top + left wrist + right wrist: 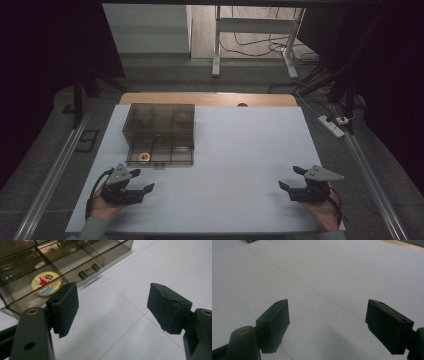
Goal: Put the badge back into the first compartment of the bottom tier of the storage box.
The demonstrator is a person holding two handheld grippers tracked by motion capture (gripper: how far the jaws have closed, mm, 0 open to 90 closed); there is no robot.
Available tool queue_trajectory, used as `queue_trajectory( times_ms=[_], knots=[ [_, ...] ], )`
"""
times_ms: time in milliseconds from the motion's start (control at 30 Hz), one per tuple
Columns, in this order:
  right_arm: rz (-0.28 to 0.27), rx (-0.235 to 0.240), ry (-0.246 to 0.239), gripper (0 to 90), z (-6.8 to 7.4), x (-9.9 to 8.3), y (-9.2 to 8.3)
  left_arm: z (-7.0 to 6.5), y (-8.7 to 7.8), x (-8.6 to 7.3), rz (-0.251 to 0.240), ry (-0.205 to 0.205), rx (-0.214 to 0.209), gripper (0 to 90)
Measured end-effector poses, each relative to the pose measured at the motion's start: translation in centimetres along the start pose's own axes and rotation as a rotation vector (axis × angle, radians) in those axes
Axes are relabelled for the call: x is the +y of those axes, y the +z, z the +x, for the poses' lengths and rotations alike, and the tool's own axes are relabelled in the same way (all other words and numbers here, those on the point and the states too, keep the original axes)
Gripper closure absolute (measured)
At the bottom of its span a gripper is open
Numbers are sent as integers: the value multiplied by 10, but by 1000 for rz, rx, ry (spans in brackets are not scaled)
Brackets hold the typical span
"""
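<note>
We hold a two-jaw gripper in each hand over a white counter (pixel 240 150), seen from above and from a camera on each gripper.

Our left gripper (pixel 141 181) sits low at the near left of the counter, just in front of a smoky see-through organizer box (pixel 160 132). Its black padded jaws stand well apart with nothing between them. In the left gripper view, bare white counter shows through the gap.

The box lies toward the far left of the counter and is split into small compartments. Its lid is swung open away from us, and the tray part faces us. In the near left corner compartment lies a round badge (pixel 46 283) with a cartoon child in a red shirt on a yellow and blue ground. It lies flat on the floor of that compartment. On the front wall of the box, a little to the right of the badge, sits a small bar handle (pixel 89 271) with two dark round ends. The left gripper is near the box but touches neither it nor the badge.

Our right gripper (pixel 291 178) rests at the near right of the counter, well apart from the box. Its jaws are also spread wide and hold nothing.
</note>
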State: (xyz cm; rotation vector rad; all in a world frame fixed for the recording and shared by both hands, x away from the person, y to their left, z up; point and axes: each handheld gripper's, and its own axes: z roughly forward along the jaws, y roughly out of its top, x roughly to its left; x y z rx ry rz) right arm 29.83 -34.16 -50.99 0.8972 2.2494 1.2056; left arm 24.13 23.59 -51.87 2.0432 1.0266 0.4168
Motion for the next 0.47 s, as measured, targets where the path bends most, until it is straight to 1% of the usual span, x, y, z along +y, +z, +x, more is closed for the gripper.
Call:
queue_trajectory(
  times_ms=[133,333,467],
  knots=[
    [5,4,-9,190,1,0,0,0,1,1,3,-1,4,251],
    [-3,10,-5,189,1,-1,-1,0,3,2,10,7,10,243],
    [-1,5,-10,189,2,-1,-2,1,2,2,10,5,12,238]
  ],
)
